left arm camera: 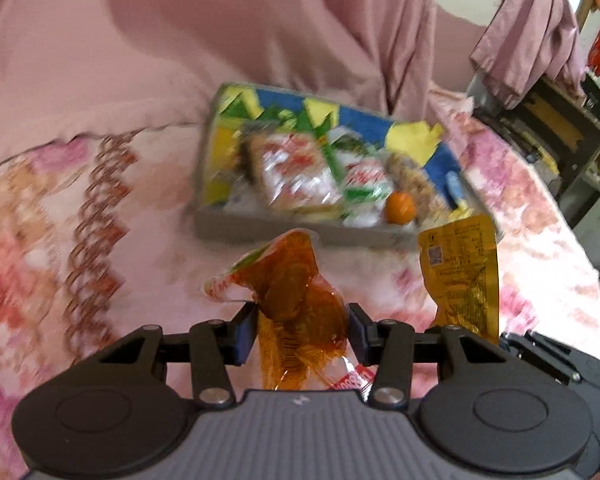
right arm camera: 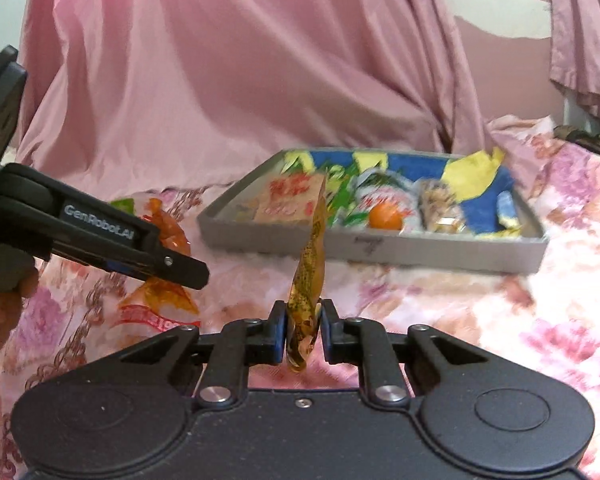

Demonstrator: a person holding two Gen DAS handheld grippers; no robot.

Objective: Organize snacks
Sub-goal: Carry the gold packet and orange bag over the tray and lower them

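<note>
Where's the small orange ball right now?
The small orange ball sits inside the gray tray, near its front wall, among the wrapped snacks. In the left wrist view it shows at the tray's front right, beyond both held packets.

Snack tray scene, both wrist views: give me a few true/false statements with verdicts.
1. The left gripper holds an orange translucent snack packet. True.
2. The right gripper is empty. False: it is shut on a thin yellow snack packet.
3. An orange ball lies in the grey tray. True.
4. The grey tray is empty. False: it holds several wrapped snacks.
5. The tray sits on bare wood. False: it sits on pink floral fabric.
</note>
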